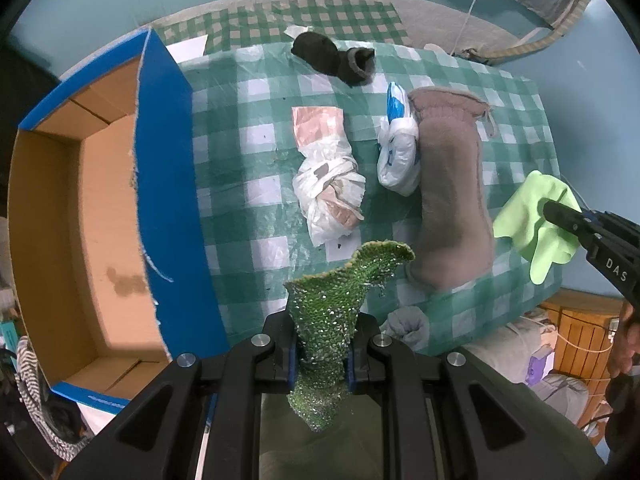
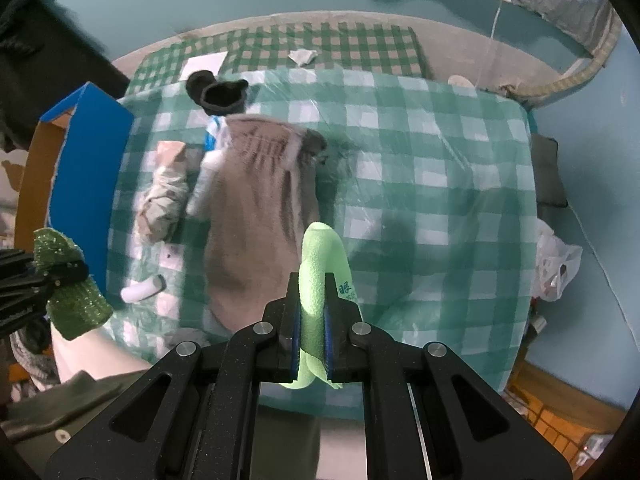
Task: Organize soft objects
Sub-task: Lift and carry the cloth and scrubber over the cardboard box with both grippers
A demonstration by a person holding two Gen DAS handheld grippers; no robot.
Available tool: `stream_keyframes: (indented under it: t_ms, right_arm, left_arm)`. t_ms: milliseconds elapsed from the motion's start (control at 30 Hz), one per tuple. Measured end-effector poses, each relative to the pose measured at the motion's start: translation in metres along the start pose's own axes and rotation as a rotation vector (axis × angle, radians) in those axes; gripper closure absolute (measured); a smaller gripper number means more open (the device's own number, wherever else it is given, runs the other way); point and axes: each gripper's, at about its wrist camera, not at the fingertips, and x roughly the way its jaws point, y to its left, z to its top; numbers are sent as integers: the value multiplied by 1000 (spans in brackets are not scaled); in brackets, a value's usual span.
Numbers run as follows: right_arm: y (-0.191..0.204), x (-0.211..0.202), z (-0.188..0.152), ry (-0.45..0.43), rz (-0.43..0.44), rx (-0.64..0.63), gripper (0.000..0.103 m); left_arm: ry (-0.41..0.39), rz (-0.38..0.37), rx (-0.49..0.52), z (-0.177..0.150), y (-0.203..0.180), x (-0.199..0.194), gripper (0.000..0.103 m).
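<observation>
My left gripper (image 1: 321, 344) is shut on a glittery green scrub cloth (image 1: 340, 284), held above the table's near edge beside the open blue cardboard box (image 1: 164, 184). It also shows in the right wrist view (image 2: 68, 280). My right gripper (image 2: 313, 320) is shut on a light green cloth (image 2: 322, 264), which also shows in the left wrist view (image 1: 532, 216) at the table's right edge. A grey-brown fleece boot (image 1: 452, 184), two knotted plastic bags (image 1: 332, 184) (image 1: 396, 148) and a dark sock (image 1: 336, 58) lie on the checked tablecloth (image 2: 440, 200).
A small white roll (image 2: 142, 289) lies near the front left edge of the table. A white plastic bag (image 2: 556, 264) hangs off to the right. Wooden crates (image 1: 580, 332) and bundles sit on the floor.
</observation>
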Motion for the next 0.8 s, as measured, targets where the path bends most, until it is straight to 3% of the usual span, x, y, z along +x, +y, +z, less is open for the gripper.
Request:
stream_keyframes:
  t_ms: [800]
  right_arm:
    - [65, -54, 24, -92, 33, -114, 95]
  left_arm:
    - [-92, 4, -61, -3, 45, -46, 86]
